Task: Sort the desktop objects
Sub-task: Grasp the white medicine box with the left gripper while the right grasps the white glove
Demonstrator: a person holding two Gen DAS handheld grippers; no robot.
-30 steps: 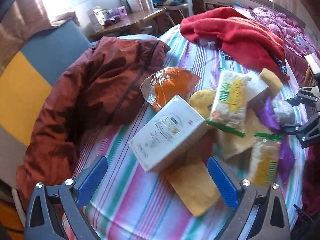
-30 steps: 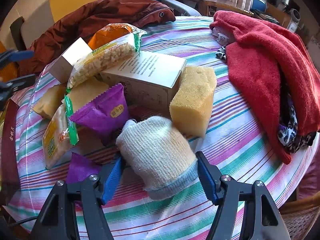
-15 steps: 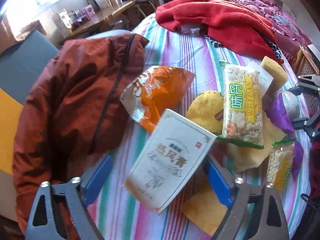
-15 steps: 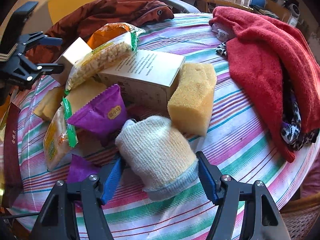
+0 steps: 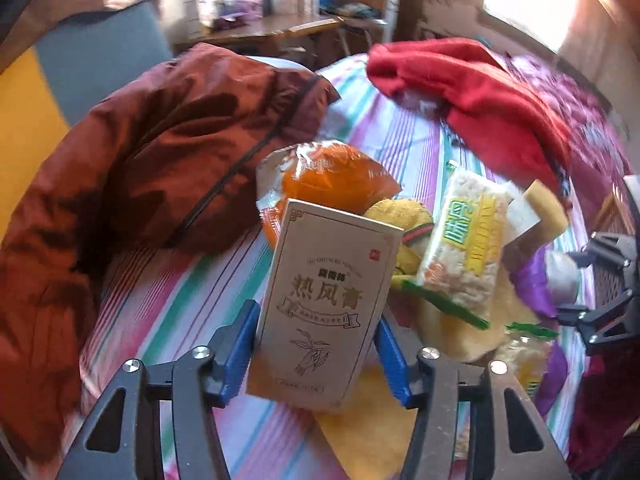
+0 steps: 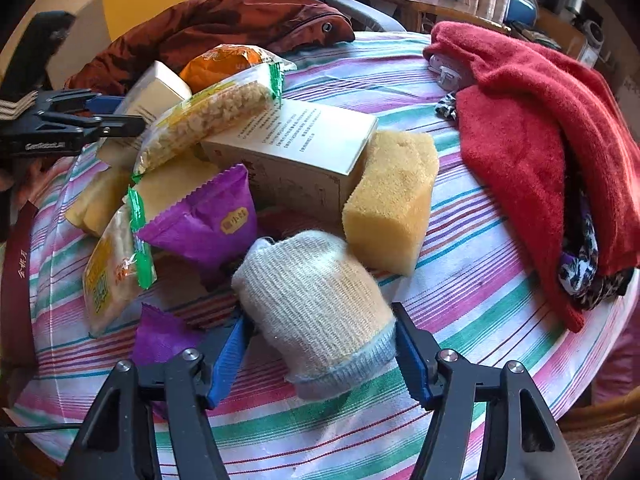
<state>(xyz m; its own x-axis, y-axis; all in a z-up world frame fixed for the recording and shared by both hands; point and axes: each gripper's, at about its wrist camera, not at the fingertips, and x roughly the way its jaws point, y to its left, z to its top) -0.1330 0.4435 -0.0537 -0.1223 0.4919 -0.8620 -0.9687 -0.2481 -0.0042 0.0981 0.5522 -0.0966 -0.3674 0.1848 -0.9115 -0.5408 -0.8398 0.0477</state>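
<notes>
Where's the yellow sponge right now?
In the right wrist view the yellow sponge stands on the striped tablecloth near the middle, leaning against the right end of the big white box, just behind the rolled sock.

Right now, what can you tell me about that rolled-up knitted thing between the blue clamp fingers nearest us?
It is a cream knitted sock, rolled into a fat bundle, with a ribbed weave and a pale blue-grey cuff band at the near end. It looks soft. It lies on the striped tablecloth, between the closing blue jaws of the right gripper, which flank its cuff end. A yellow sponge sits close behind it, a purple snack packet to its left.
</notes>
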